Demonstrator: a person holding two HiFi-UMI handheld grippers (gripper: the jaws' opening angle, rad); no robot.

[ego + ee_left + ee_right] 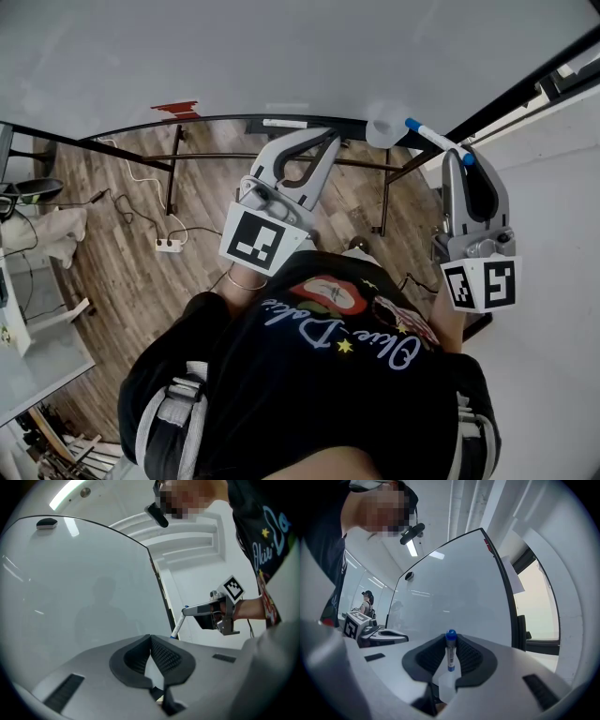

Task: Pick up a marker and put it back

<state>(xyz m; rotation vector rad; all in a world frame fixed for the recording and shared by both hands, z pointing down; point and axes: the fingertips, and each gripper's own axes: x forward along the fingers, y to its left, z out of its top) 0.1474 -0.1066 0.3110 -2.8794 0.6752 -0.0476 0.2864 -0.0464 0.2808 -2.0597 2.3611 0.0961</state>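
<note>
A small translucent plastic cup (381, 128), cone-shaped, sits at the whiteboard's (281, 56) lower edge. One blue end of the marker (450, 656) reaches its rim, but whether that end goes inside, or whether the cup holds anything else, cannot be told. The marker is a slim white barrel with a rounded blue cap and a blue band near the other end. It is clamped between the jaws of the right gripper (451, 641), which close on its barrel so that it crosses them with the cap sticking out past the tips. In the left gripper view it hangs below those jaws, in front of the wall just past the board's black side edge. The left gripper (150, 639) is held level before the board's glossy face, well apart from the marker. Its jaws are closed tip to tip, with nothing between the pads. Both grippers are smooth grey plastic with black, finely ribbed pads set in a curved dark surround, and each carries a cube printed with black-and-white squares. The whiteboard is shiny and pale grey-white with a thin black frame. Below it, the floor (122, 272) is brown wood plank, with a white power strip (169, 245) and loose cables on it.
</note>
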